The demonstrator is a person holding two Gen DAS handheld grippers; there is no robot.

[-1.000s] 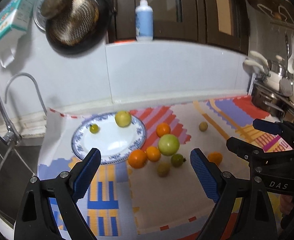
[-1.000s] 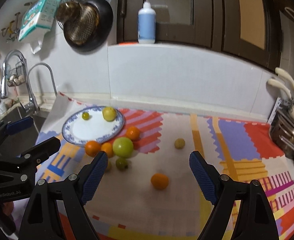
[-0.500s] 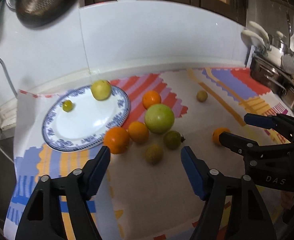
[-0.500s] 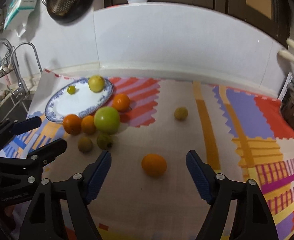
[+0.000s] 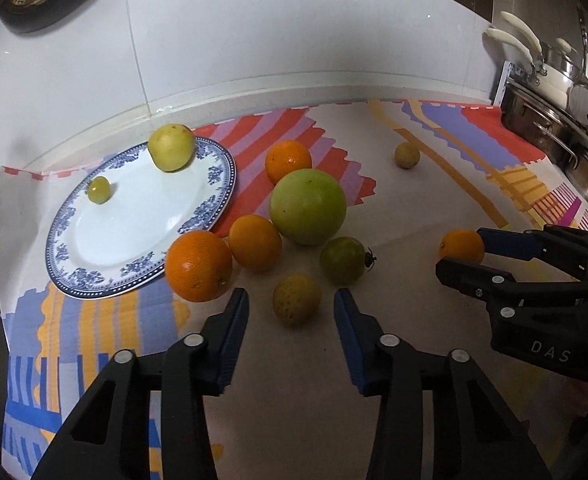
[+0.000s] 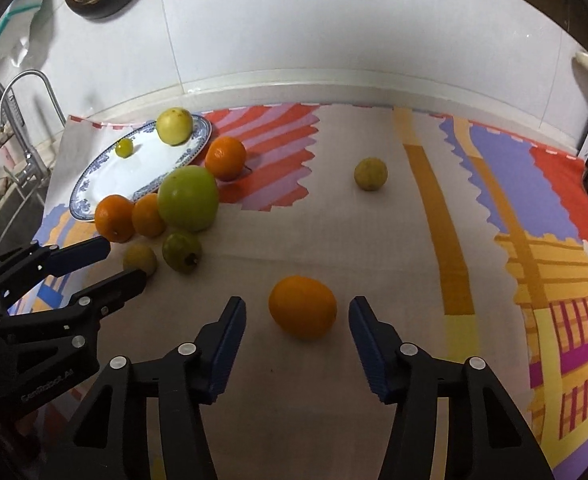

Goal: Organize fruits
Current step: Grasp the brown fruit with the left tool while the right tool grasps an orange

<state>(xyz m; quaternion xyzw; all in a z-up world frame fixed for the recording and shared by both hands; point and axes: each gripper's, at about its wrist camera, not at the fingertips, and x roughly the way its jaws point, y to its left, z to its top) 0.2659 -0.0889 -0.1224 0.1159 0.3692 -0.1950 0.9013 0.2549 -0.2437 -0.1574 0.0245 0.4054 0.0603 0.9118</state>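
Two claws have dropped in close: the left claw [image 5: 291, 307] now gapes wide around a small speckled yellow fruit [image 5: 296, 299], the right claw [image 6: 297, 314] wide around a lone orange [image 6: 302, 306] on the tabletop. Pickups look imminent. A dark-green fruit [image 5: 342, 260] and bigger orange [image 5: 198, 265] crowd the left target; the blue-rimmed white plate [image 5: 142, 268] waits beyond.

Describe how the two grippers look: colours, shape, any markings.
Both are black plastic frames with silver screws and ribbed blue pads. The left gripper carries pale lettering on its body; the right gripper reads "DAS". No cables or sleeves are visible.
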